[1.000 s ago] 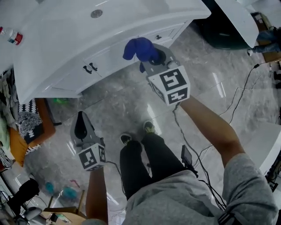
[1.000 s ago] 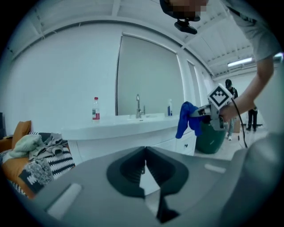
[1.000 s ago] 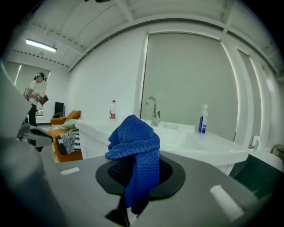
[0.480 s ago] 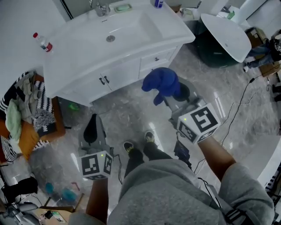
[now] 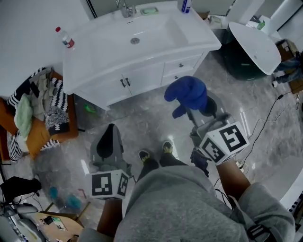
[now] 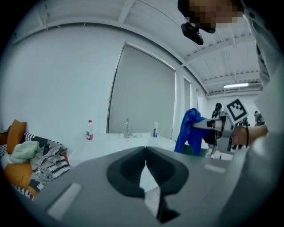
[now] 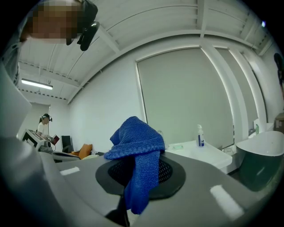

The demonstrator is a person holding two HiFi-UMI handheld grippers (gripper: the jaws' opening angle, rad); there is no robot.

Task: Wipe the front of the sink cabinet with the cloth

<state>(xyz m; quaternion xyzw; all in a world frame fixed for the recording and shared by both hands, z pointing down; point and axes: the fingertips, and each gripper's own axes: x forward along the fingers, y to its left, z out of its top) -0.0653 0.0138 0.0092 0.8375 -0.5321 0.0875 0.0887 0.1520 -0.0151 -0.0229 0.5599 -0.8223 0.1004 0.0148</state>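
Note:
The white sink cabinet stands at the top of the head view, with its doors and drawers facing me. My right gripper is shut on a blue cloth, held up in the air well in front of the cabinet's right drawers and apart from them. In the right gripper view the cloth drapes over the closed jaws. My left gripper hangs lower left over the floor, shut with nothing in it; its jaws meet in the left gripper view, where the cloth shows at the right.
A water bottle, a tap and a soap bottle stand on the sink top. A heap of clothes lies at the left, a white basin over a dark bin at the right. Cables run across the marble floor.
The right gripper has drawn back from the cabinet front with the cloth, and I have stepped back and stand more upright, with more of the sink top in view. The left gripper stays shut and low.

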